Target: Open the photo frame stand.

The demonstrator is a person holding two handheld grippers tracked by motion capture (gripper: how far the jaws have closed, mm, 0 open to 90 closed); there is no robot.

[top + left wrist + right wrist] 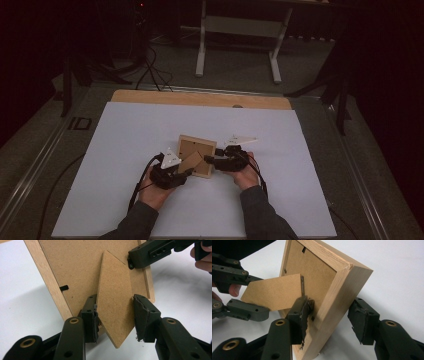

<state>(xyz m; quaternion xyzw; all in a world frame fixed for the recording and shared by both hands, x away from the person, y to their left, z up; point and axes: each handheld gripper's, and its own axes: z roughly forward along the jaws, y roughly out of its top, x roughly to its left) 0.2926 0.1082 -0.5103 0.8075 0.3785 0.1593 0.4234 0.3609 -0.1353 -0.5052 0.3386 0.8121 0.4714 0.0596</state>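
A light wooden picture frame (pixel 196 155) with a brown fibreboard back lies face-down on the white desk (pixel 125 150). The left hand-held gripper (pixel 115 315) straddles its hinged fibreboard stand (pixel 113 305), jaws spread; the right hand-held gripper (pixel 329 317) straddles the frame's edge, jaws spread too.

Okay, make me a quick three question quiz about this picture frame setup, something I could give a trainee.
1. True or false: the wooden picture frame lies flat with its glass side up.
2. Which part sits between the jaws of the left gripper?
A. the frame's wooden edge
B. the fold-out stand
C. a cable
3. Fill in: the jaws of the right gripper stand either side of the frame's ____.

Key
1. False: it stands tilted on the white table, its brown backing board facing the camera.
2. B, though a small gap shows at the right jaw, so no firm grip is evident.
3. Wooden edge; the right jaw stands clear of it.
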